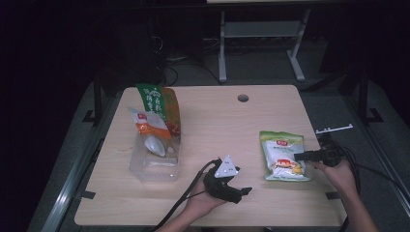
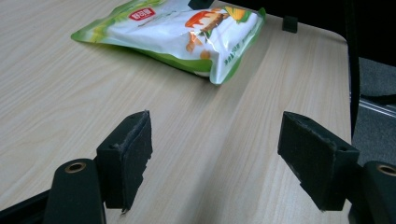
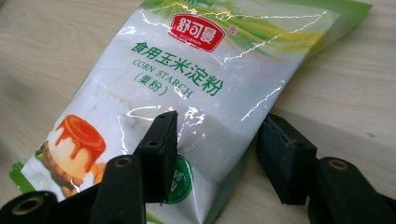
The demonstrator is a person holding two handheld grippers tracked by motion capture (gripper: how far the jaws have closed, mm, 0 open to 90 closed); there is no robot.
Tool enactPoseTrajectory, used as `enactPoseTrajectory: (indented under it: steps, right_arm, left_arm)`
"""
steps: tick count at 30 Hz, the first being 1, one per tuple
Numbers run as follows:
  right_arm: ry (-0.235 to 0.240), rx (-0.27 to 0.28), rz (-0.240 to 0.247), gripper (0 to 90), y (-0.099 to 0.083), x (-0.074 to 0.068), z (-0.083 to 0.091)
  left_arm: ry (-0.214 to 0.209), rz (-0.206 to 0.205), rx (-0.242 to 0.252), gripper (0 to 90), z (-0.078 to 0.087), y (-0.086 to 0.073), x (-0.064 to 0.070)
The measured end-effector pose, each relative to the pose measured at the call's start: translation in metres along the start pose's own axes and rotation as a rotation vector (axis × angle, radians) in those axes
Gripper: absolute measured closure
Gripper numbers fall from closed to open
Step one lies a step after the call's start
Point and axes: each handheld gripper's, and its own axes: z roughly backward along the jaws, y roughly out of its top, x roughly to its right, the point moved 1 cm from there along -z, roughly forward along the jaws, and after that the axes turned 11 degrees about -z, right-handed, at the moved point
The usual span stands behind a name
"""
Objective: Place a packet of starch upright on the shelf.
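Note:
A green and white corn starch bag (image 1: pixel 284 155) lies flat on the right side of the wooden table (image 1: pixel 217 121). My right gripper (image 1: pixel 300 155) reaches its right edge from the right. In the right gripper view the gripper (image 3: pixel 217 154) is open, one jaw over the bag (image 3: pixel 187 79) and the other beside the bag's edge above the bare wood. My left gripper (image 1: pixel 243 194) rests near the front middle, pointing right, with a grey plate on top. It stands open (image 2: pixel 215 158) over bare table, the bag (image 2: pixel 177 32) lying farther ahead.
A clear plastic box (image 1: pixel 154 162) at the left holds an upright green and orange bag (image 1: pixel 162 108) and a smaller white and orange pouch (image 1: pixel 147 126). A cable hole (image 1: pixel 243 98) sits near the far edge. Cables trail off the front and right edges.

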Motion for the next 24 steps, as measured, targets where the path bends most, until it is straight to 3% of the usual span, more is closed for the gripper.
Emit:
enactPoseTrajectory:
  steps: [7,18,24]
  right_arm:
    - [0.009,-0.031,0.013,43.8,-0.002,-0.015,-0.006]
    - [0.036,-0.048,-0.005,45.9,-0.003,-0.015,-0.006]
    - [0.062,-0.071,0.014,45.2,-0.004,-0.026,-0.012]
  left_arm:
    - [0.003,0.005,-0.006,25.6,-0.001,0.000,0.001]
    - [0.002,-0.002,-0.006,25.8,-0.003,0.002,0.002]
    - [-0.004,0.006,-0.015,25.7,-0.012,0.003,0.004]
